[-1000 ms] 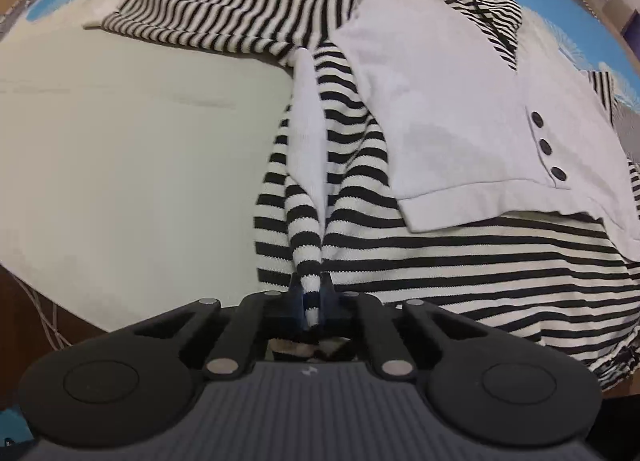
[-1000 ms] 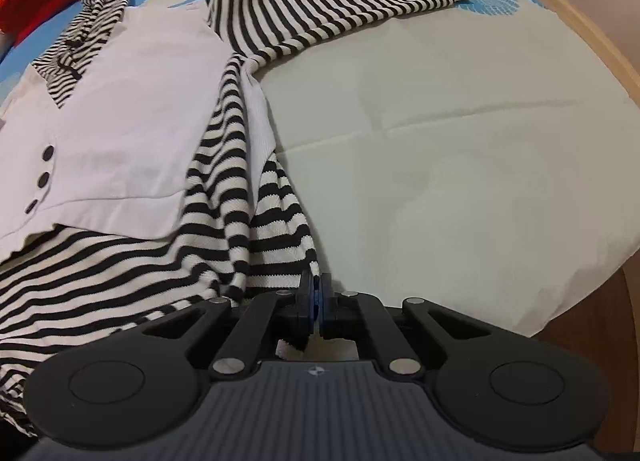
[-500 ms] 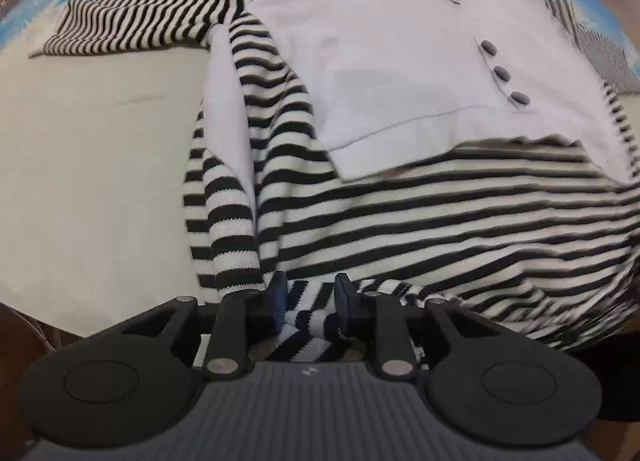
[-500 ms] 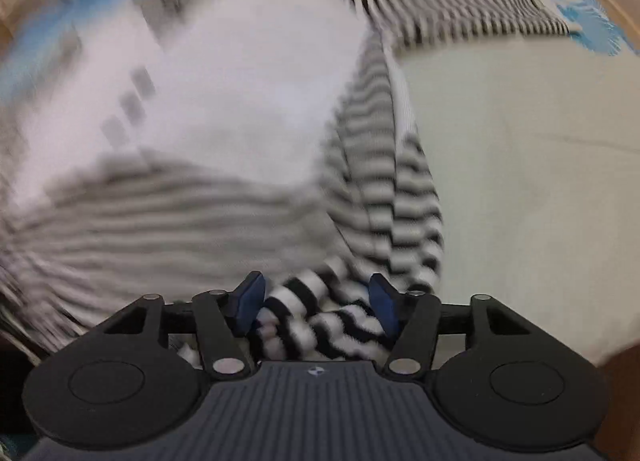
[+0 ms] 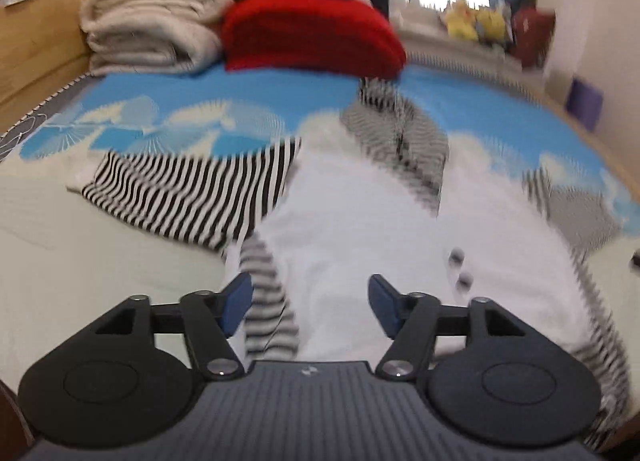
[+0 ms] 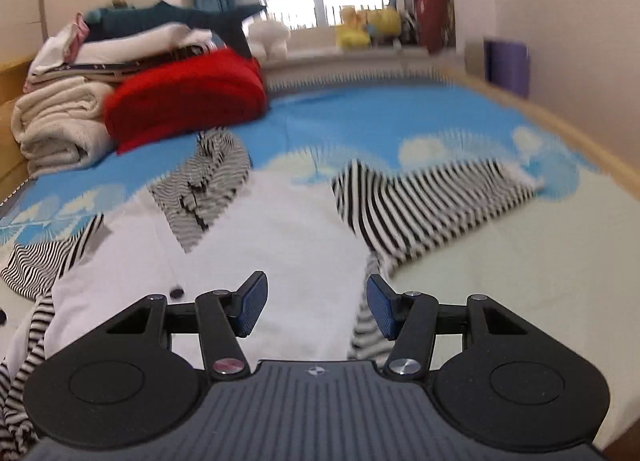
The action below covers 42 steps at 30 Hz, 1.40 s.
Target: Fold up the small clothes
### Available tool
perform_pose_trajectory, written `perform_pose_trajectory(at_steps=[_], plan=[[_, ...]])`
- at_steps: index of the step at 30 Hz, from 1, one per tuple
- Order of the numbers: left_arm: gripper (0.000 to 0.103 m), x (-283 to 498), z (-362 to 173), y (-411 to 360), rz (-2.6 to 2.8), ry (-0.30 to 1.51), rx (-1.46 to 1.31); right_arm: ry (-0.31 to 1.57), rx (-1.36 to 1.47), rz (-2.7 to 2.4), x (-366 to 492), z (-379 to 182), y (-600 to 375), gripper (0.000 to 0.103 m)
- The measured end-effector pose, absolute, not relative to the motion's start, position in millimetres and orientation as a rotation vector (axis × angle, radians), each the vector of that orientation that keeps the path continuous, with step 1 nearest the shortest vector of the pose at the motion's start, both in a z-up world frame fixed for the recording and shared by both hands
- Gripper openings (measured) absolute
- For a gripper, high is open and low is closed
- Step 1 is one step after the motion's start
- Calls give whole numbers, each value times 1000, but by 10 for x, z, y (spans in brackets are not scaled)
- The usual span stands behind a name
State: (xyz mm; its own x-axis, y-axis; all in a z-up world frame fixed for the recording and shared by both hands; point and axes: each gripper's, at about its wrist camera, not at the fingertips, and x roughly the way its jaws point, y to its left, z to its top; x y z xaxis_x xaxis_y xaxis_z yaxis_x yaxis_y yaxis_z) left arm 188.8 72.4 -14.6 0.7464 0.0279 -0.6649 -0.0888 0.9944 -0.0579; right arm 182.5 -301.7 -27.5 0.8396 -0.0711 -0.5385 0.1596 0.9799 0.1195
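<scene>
The bed, under a cover that is blue with white fan prints at its far half and pale cream nearer the grippers, fills both views ahead of the jaws. At its far end, well beyond the jaws, sits a stack of folded cream blankets with a red knit just beside it, right of the blankets in the left wrist view; both views are motion-blurred. The garment, a black-and-white striped top with a white vest front, lies flat on the bed directly ahead of and beneath both grippers. Its striped collar is ahead of the jaws toward the red knit. One striped sleeve stretches out ahead and left of the left gripper's jaws; the other sleeve stretches ahead and right of the right gripper's jaws. Dark buttons show on the white front, just ahead and right of the left gripper's right finger. Left gripper: jaws spread wide, holding nothing, white front and a striped fold between and below them. Right gripper: jaws spread wide, holding nothing, white front between them, a striped edge at the right finger.
</scene>
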Motion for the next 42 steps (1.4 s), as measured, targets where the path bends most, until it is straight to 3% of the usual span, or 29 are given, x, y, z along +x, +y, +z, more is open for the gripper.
perform_pose_trajectory(at_steps=[2, 9, 16, 18, 21, 22, 23, 24, 25, 26, 27, 31, 33, 34, 38, 42], plan=[[80, 1909, -64, 690, 74, 680, -97, 572, 137, -125, 1942, -260, -2913, 57], [80, 2030, 275, 673, 108, 624, -67, 589, 138, -88, 2191, 116, -2550, 57], [78, 2894, 743, 1061, 196, 569, -31, 556, 216, -54, 2824, 632, -2372, 57], [73, 3093, 717, 1114, 222, 505, 38, 543, 244, -25, 3025, 672, -2331, 57], [53, 3236, 457, 1241, 206, 469, 87, 517, 207, 17, 3243, 580, -2250, 57], [40, 3273, 303, 1316, 184, 493, 86, 509, 192, 34, 3284, 516, -2242, 56], [24, 3316, 164, 1383, 171, 533, 83, 504, 181, 47, 3294, 445, -2236, 52], [21, 3382, 27, 1476, 172, 583, 79, 523, 168, 42, 3329, 360, -2241, 35], [21, 3429, -88, 1582, 185, 608, 66, 576, 160, 12, 3393, 272, -2244, 25], [21, 3457, -177, 1696, 198, 621, 47, 609, 178, -5, 3454, 202, -2265, 7], [21, 3500, -257, 1826, 218, 637, 13, 621, 209, -8, 3496, 146, -2304, 4], [22, 3595, -550, 2518, 374, 693, -183, 625, 197, 13, 3736, -13, -2278, 4], [29, 3620, -637, 2864, 462, 703, -246, 653, 194, 32, 3816, -85, -2294, 5], [38, 3627, -707, 3012, 502, 709, -281, 675, 207, 41, 3838, -111, -2293, 5], [51, 3684, -941, 3538, 605, 730, -444, 709, 199, 109, 3871, -148, -2279, 6], [54, 3797, -1200, 3704, 665, 810, -478, 733, 147, 105, 3899, -217, -2310, 8]])
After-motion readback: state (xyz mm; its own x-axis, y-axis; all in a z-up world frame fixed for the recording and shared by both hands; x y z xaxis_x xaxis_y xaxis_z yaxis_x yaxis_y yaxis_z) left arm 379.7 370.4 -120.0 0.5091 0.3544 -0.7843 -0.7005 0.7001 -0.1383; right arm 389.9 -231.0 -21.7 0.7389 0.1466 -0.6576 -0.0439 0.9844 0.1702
